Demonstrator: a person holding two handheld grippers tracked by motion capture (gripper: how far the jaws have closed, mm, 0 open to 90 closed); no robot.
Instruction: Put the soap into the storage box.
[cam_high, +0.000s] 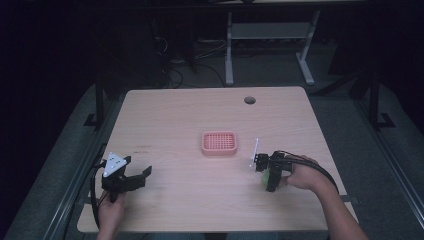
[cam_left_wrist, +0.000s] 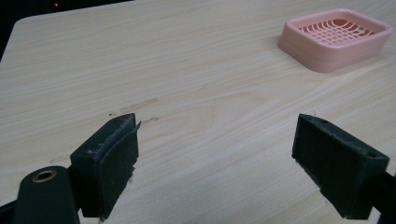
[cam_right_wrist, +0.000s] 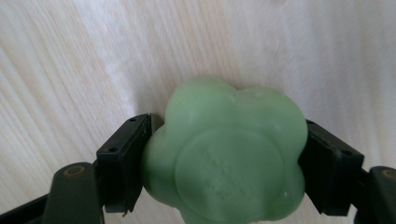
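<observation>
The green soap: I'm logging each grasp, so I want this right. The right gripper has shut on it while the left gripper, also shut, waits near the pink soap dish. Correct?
Not quite. The left gripper is open, not shut: the left gripper view shows its fingers wide apart over bare table, short of the pink soap dish. The right gripper is shut on the green soap.

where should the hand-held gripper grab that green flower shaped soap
Across its sides, about as the right hand-held gripper has it now: one jaw pressed on each opposite flank of the green soap, coming from above. The lobed outline has dips between the bumps that probably keep the pads from sliding, and its broad flat face lies toward the table, leaving the sides free.
</observation>
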